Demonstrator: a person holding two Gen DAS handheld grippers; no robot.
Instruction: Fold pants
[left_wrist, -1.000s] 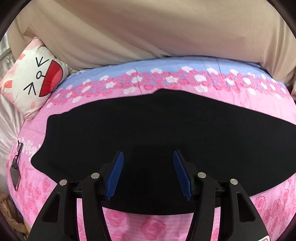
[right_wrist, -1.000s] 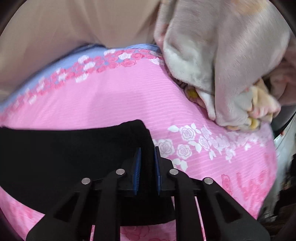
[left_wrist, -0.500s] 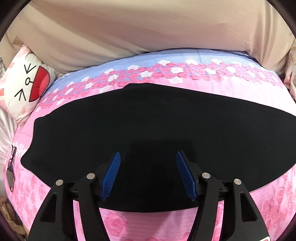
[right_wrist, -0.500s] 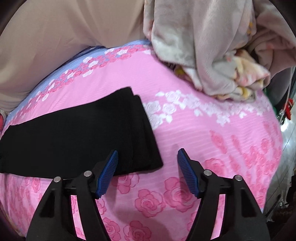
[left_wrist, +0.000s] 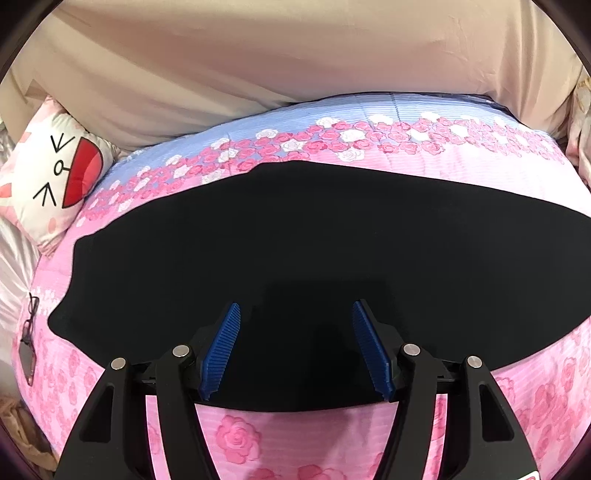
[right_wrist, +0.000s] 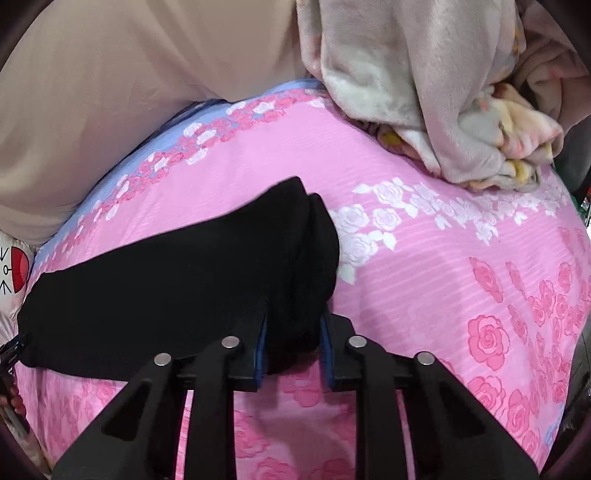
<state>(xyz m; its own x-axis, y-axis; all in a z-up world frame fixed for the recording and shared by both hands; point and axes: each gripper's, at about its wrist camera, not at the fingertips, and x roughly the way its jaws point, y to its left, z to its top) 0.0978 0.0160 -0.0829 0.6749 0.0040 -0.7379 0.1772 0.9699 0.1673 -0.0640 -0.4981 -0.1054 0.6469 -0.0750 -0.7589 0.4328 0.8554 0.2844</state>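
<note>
Black pants (left_wrist: 314, 251) lie flat and lengthwise across a pink rose-print bed cover (left_wrist: 258, 439). My left gripper (left_wrist: 295, 347) is open and hovers over the pants' near edge, touching nothing. In the right wrist view the pants (right_wrist: 177, 291) run leftward, and their right end (right_wrist: 317, 251) is bunched and lifted. My right gripper (right_wrist: 293, 343) has its blue pads closed in on that near right corner, with black cloth between them.
A cat-face pillow (left_wrist: 48, 177) lies at the left end of the bed. Eyeglasses (left_wrist: 27, 332) rest near the left edge. A heap of plush blankets (right_wrist: 443, 92) sits at the back right. A beige sheet (left_wrist: 295, 55) covers the far side.
My right gripper was shut on the pants' end, opened and drew back, and has now closed on the right corner again, lifting it. My left gripper stayed open and shifted slightly.
</note>
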